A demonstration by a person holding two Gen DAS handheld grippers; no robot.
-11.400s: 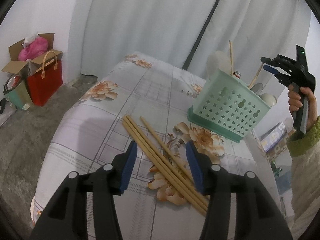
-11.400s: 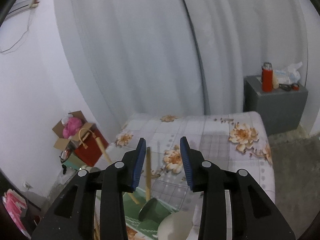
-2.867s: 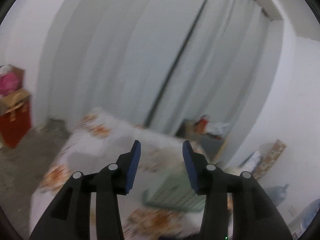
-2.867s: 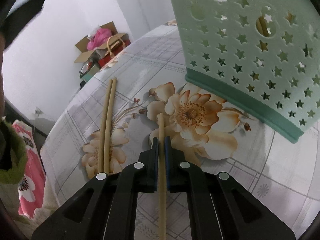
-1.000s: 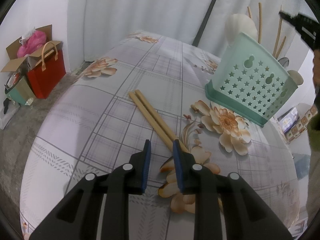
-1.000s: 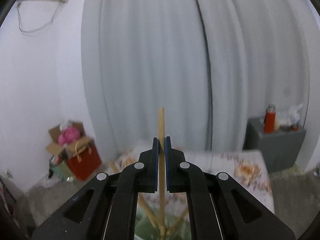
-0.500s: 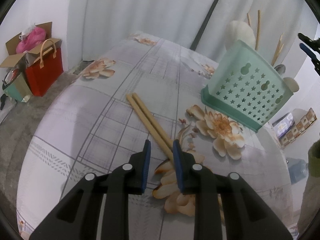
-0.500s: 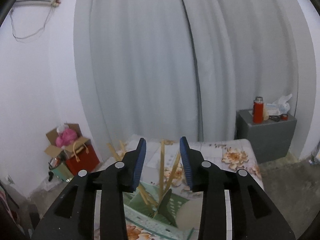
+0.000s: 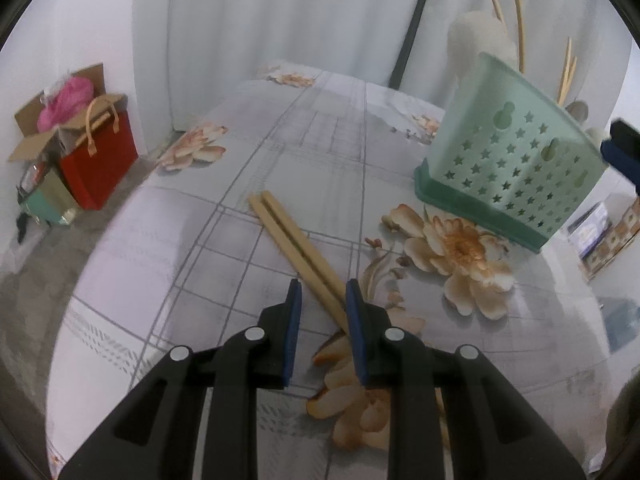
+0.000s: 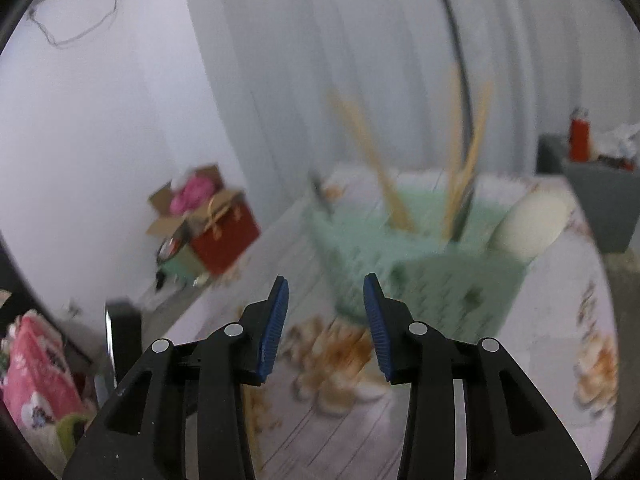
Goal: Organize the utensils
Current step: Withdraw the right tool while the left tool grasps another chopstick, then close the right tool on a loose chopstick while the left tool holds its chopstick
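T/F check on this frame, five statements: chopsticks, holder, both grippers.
1. Two chopsticks lie side by side on the tablecloth. True.
2. The right gripper holds a chopstick. False: nothing sits between its fingers; its jaws have just been opening.
3. The green holder is tipped over. False: it stands upright.
4. Chopsticks already stand in the holder. True.
5. The left gripper is clamped on the pair. False: its fingers straddle the near ends with a gap showing.

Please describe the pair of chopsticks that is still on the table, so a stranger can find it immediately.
On the floral tablecloth, look left of the green star-holed basket. The two chopsticks lie flat, side by side, running toward the left gripper. The other chopsticks all stand upright inside the basket.
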